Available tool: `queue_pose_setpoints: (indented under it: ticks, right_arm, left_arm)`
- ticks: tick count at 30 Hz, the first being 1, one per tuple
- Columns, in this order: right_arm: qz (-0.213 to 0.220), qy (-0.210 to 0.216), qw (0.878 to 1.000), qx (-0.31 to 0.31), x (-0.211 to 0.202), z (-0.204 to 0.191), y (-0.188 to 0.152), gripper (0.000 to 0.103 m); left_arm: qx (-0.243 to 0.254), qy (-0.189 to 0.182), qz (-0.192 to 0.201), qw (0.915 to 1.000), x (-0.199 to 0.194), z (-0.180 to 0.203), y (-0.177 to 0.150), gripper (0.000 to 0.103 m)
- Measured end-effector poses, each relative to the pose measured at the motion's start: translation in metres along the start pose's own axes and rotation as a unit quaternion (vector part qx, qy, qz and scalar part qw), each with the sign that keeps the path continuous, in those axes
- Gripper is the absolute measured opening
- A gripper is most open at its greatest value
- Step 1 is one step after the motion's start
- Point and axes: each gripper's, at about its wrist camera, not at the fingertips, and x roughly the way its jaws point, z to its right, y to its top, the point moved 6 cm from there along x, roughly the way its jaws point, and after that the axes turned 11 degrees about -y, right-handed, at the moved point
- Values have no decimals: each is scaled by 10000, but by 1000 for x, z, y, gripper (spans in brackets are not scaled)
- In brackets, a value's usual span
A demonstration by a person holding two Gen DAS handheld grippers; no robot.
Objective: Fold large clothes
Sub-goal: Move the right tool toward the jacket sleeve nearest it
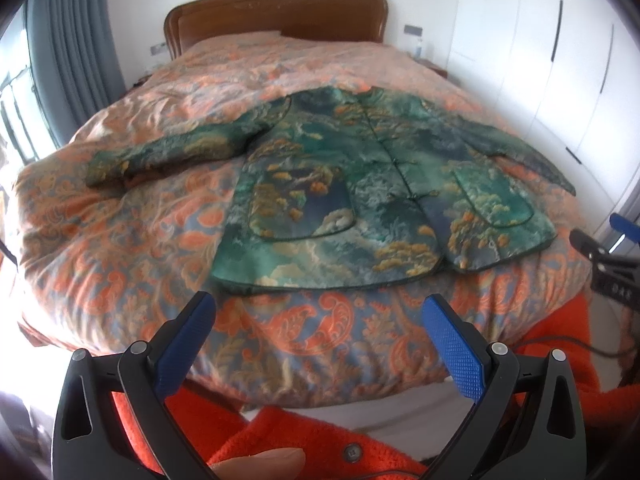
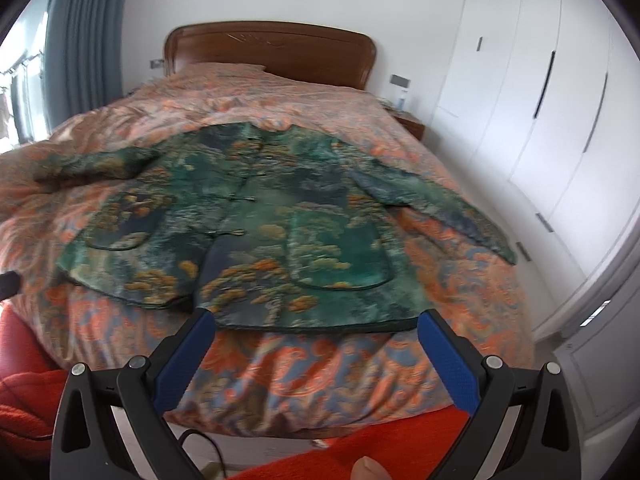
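Bed (image 1: 120,216): covered by a quilt (image 1: 304,332) in orange and grey-blue paisley pattern, rumpled at the near edge.
Headboard (image 1: 276,12): brown wood, curved top, against a white wall.
Curtain (image 1: 80,40): grey, pleated, hanging at the left beside a bright window (image 1: 16,120).
Wardrobe (image 1: 560,60): white, tall doors with dark slim handles, along the right side.
Bedside stand (image 2: 410,124): brown wood, right of the headboard, carrying a small bottle (image 2: 402,100).
Wall plates (image 2: 400,80): grey, beside the headboard.
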Motion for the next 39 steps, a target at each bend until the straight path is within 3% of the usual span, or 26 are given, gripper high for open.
queue_pose_setpoints:
  ticks: [4, 9, 25, 39]
  right_arm:
    - [-68, -254, 9996, 42, 4, 13, 8, 103]
    - [-212, -254, 9994, 75, 8, 15, 8, 103]
    - [-675, -783, 9946, -10, 46, 40, -4, 103]
    - [-738, -1029, 9917, -244, 54, 44, -7, 103]
  left_arm:
    - [29, -77, -39, 10000, 2, 7, 2, 103]
    - [49, -110, -97, 9999, 1, 11, 5, 103]
    - [-141, 99, -144, 9997, 0, -2, 12, 103]
    - [-122, 22, -296, 9995, 7, 5, 11, 103]
